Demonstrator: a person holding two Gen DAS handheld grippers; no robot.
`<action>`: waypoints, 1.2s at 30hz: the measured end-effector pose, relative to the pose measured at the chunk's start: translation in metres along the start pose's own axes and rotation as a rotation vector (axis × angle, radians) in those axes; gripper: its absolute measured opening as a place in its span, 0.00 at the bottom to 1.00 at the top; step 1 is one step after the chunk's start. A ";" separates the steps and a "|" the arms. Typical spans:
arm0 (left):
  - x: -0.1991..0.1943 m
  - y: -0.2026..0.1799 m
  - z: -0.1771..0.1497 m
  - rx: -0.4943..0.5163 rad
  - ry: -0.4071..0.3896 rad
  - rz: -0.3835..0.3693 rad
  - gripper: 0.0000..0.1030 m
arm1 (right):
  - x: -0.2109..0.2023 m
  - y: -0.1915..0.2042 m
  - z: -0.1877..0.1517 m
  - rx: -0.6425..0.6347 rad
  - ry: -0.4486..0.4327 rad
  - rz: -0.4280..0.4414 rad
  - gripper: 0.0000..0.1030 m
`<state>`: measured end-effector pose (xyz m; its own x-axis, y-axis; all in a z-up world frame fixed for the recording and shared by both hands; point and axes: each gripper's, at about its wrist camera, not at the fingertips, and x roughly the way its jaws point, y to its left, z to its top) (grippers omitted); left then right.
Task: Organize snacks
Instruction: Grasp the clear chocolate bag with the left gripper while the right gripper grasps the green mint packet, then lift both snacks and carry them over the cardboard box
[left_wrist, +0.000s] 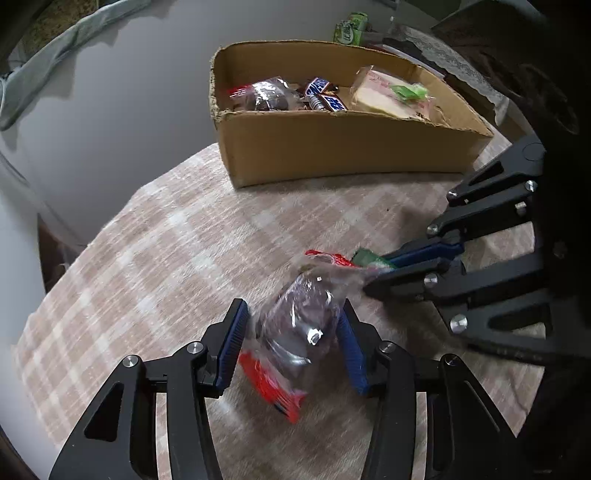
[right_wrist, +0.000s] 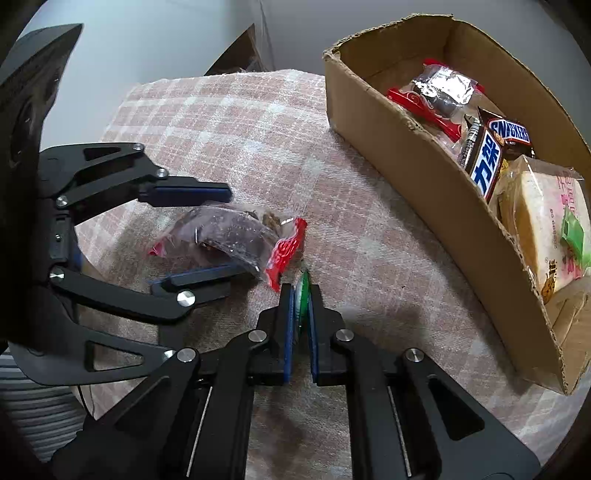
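A clear packet of a dark snack with red ends (left_wrist: 299, 325) (right_wrist: 229, 236) lies on the checked cloth between the fingers of my left gripper (left_wrist: 291, 314) (right_wrist: 240, 232). Its jaws stand apart. One pad touches the wrapper and the other shows a small gap. The packet is blurred in the left wrist view. My right gripper (right_wrist: 300, 291) (left_wrist: 373, 273) is shut on a thin green packet (right_wrist: 303, 291) (left_wrist: 369, 258) just beside the clear packet's red end. Behind stands a cardboard box (left_wrist: 332, 147) (right_wrist: 424, 192).
The box holds a similar dark snack packet (right_wrist: 439, 88), Snickers bars (right_wrist: 509, 134) and wrapped bread (right_wrist: 546, 221). The pink checked cloth (left_wrist: 184, 240) ends at the table's edge on the left. A green carton (left_wrist: 351, 27) stands behind the box.
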<state>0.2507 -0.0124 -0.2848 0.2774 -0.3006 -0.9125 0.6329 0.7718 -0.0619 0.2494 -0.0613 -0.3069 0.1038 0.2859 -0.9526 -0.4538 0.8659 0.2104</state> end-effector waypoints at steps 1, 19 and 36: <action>0.000 0.000 0.001 -0.008 -0.007 -0.008 0.43 | 0.000 -0.001 -0.001 0.005 -0.001 0.005 0.06; -0.028 0.020 -0.011 -0.173 -0.062 0.004 0.38 | -0.026 -0.043 -0.014 0.065 -0.044 0.034 0.06; -0.084 0.002 0.052 -0.176 -0.229 0.039 0.38 | -0.131 -0.080 -0.007 0.102 -0.229 0.035 0.06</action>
<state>0.2662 -0.0147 -0.1869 0.4677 -0.3724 -0.8016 0.4888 0.8646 -0.1165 0.2654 -0.1707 -0.2001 0.2925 0.3920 -0.8722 -0.3707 0.8873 0.2745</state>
